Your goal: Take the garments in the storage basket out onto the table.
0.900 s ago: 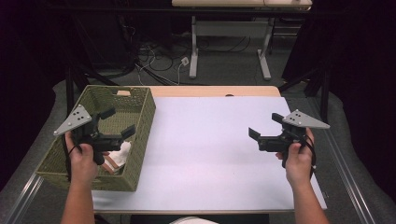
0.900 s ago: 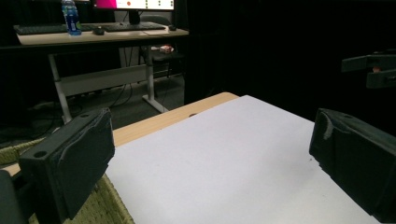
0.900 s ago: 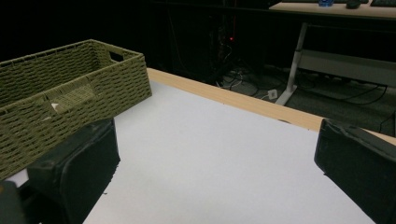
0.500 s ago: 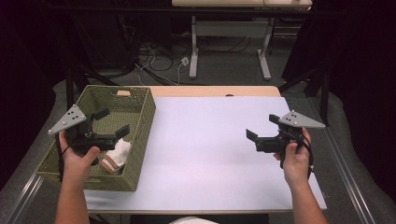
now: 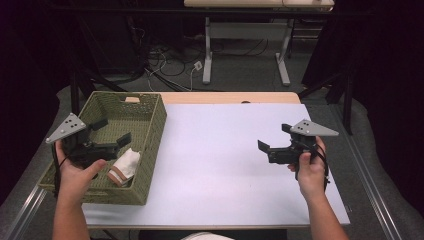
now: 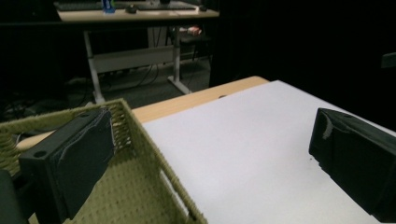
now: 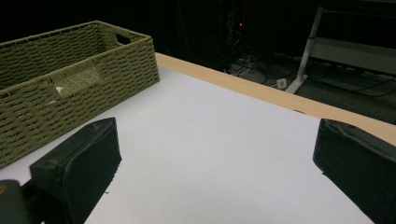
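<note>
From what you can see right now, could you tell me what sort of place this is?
Probably a lab or office workspace set up for recording. A white-topped table stands among black curtains, loose cables lie on the floor, and a height-adjustable desk stands behind.

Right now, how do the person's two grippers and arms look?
Both the left gripper and the right gripper are black, each with two blocky black jaws and a grey three-cornered plate on top. The left plate has small dark holes. A black cable loops by the right hand. Both forearms are bare; no sleeves or gloves are visible.
</note>
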`<state>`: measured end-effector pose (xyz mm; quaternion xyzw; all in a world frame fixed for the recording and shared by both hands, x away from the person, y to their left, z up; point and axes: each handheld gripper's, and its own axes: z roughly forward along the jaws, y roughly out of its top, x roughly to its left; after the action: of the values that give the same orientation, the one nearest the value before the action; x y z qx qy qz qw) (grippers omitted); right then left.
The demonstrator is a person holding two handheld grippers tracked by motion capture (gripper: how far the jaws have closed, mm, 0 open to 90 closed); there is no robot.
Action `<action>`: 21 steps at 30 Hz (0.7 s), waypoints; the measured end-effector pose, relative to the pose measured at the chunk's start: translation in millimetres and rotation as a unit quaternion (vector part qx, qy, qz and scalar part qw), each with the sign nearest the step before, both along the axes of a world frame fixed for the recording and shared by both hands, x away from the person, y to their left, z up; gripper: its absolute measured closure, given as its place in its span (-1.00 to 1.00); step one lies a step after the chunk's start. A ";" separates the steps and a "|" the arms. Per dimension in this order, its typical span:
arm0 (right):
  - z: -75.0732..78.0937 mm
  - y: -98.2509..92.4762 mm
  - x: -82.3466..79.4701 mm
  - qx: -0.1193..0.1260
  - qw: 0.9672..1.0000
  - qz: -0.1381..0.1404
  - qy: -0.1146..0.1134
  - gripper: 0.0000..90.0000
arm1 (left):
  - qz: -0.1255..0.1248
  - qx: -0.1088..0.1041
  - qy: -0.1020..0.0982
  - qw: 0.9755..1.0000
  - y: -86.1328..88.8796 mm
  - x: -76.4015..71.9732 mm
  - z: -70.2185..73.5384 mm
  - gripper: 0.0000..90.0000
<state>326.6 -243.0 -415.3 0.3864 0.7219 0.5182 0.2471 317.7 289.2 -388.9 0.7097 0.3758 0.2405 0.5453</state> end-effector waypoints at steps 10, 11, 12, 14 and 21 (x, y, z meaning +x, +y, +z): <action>-4.1 7.2 1.1 -0.013 1.000 0.010 0.005 -0.98 | 0.029 0.008 0.018 0.999 9.8 5.3 -7.2 -1.00; -4.5 7.8 1.1 -0.012 1.000 0.010 0.005 -0.98 | 0.033 0.008 0.019 0.999 10.6 5.5 -7.7 -1.00; -4.8 8.2 0.9 -0.011 1.000 0.009 0.007 -0.97 | 0.035 0.009 0.019 0.999 11.5 5.9 -8.1 -1.00; -5.6 8.7 1.6 -0.014 1.000 0.011 0.006 -0.97 | 0.037 0.012 0.022 0.999 12.7 6.3 -8.8 -1.00; -6.2 11.0 1.4 -0.016 1.000 0.014 0.008 -0.96 | 0.052 0.035 0.041 0.997 11.3 11.7 -15.3 -1.00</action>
<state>328.0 -232.0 -421.5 0.3764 0.7374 0.5066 0.2408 329.4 300.5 -404.2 0.7170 0.4255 0.2524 0.4911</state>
